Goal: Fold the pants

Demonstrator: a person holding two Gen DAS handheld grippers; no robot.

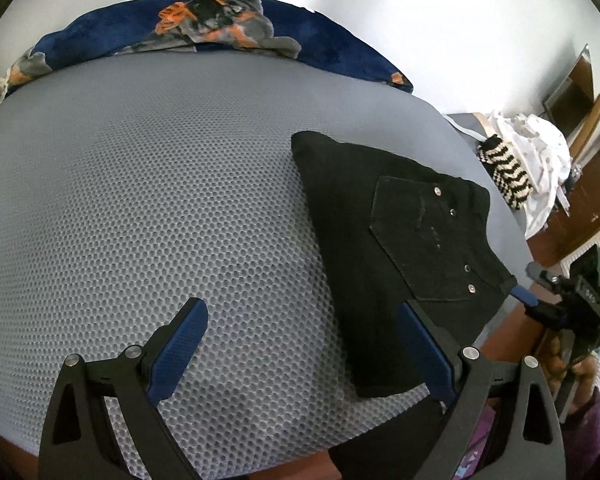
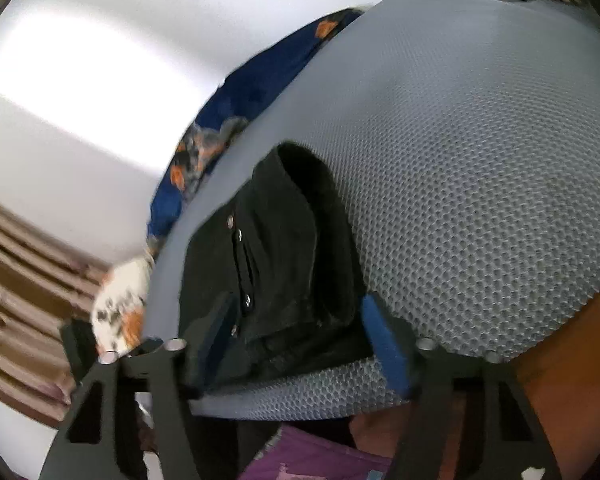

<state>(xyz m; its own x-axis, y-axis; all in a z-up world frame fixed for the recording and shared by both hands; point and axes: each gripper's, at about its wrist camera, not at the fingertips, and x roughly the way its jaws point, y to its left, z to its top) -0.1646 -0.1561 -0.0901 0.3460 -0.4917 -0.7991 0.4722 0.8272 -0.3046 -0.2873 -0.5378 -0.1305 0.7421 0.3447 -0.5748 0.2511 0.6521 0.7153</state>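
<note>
Black pants [image 1: 400, 240] lie folded into a thick rectangle on the right part of the grey mesh mattress [image 1: 140, 200], back pocket and rivets facing up. My left gripper [image 1: 304, 332] is open low over the mattress, its right pad at the pants' near left edge and nothing between its pads. The right gripper comes in from the right, one blue finger [image 1: 524, 295] at the pants' near right corner. In the right wrist view the right gripper [image 2: 302, 338] is rolled sideways and straddles the near end of the pants [image 2: 292, 248]. The fabric fills the gap and both pads touch it.
A navy blanket with orange print [image 1: 180, 36] lies along the far edge of the bed. A pile of white and striped clothes [image 1: 528, 160] sits at the far right, with wooden furniture [image 1: 592, 184] behind it. The bed's brown edge [image 2: 572, 360] runs close to me.
</note>
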